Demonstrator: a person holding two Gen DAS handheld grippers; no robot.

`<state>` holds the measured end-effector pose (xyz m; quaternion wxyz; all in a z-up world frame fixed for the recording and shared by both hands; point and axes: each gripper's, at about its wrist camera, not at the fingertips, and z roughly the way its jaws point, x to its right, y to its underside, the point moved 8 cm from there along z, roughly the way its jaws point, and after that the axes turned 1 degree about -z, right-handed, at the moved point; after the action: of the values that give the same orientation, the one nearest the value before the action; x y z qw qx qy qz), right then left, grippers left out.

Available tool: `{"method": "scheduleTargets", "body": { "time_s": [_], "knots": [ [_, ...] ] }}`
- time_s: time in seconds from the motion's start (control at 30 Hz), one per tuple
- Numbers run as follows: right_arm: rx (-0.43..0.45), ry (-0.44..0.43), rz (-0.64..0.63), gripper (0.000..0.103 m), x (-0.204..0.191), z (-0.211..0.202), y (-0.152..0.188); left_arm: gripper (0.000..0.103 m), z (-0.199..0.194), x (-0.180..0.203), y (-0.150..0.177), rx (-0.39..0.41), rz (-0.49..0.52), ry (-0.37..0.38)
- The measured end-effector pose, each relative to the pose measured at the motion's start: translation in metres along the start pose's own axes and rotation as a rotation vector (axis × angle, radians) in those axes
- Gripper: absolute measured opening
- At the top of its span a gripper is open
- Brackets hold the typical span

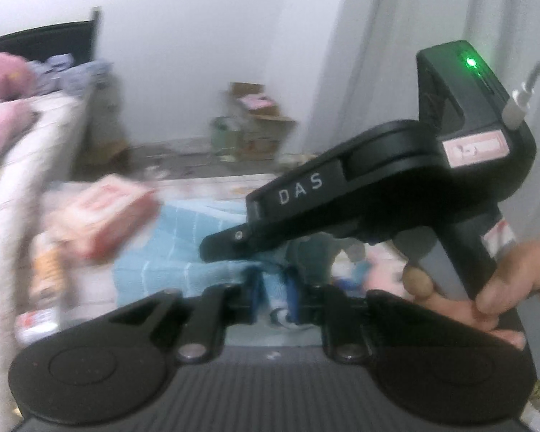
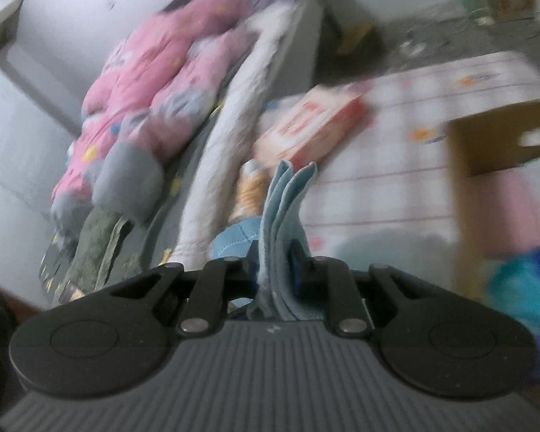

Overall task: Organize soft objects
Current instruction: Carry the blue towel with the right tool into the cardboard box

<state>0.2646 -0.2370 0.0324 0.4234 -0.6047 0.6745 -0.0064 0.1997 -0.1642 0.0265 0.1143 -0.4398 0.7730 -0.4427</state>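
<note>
White walls (image 1: 198, 36), grey floor (image 1: 183, 165), bed (image 2: 234, 115) alongside.

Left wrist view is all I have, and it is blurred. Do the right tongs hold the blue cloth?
Observer: Yes. The right tongs are shut on folded layers of the blue cloth, which stick up between them.
Operator: What lies beyond the cloth?
Observer: A red and white box on the patterned sheet.
Operator: Anything on the right side?
Observer: A brown cardboard flap with a cut-out hole.
</note>
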Motion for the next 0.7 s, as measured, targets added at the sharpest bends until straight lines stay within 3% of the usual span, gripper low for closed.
{"method": "scheduleTargets", "body": {
  "time_s": [0.23, 0.4, 0.53, 0.63, 0.7],
  "knots": [
    [0.122, 0.169, 0.101, 0.014, 0.112, -0.102, 0.000, 0.016, 0.065, 0.113, -0.015, -0.045, 0.086, 0.198],
    [0.180, 0.319, 0.125, 0.014, 0.185, -0.149, 0.003, 0.016, 0.123, 0.178, -0.015, -0.081, 0.126, 0.308],
    [0.197, 0.455, 0.085, 0.014, 0.235, -0.165, 0.004, 0.017, 0.168, 0.209, -0.008, -0.110, 0.149, 0.339],
    [0.179, 0.536, 0.053, 0.015, 0.271, -0.168, 0.007, 0.019, 0.201, 0.214, 0.007, -0.165, 0.143, 0.318],
    [0.153, 0.568, 0.045, 0.016, 0.293, -0.164, 0.012, 0.025, 0.216, 0.216, 0.020, -0.217, 0.149, 0.293]
  ]
}}
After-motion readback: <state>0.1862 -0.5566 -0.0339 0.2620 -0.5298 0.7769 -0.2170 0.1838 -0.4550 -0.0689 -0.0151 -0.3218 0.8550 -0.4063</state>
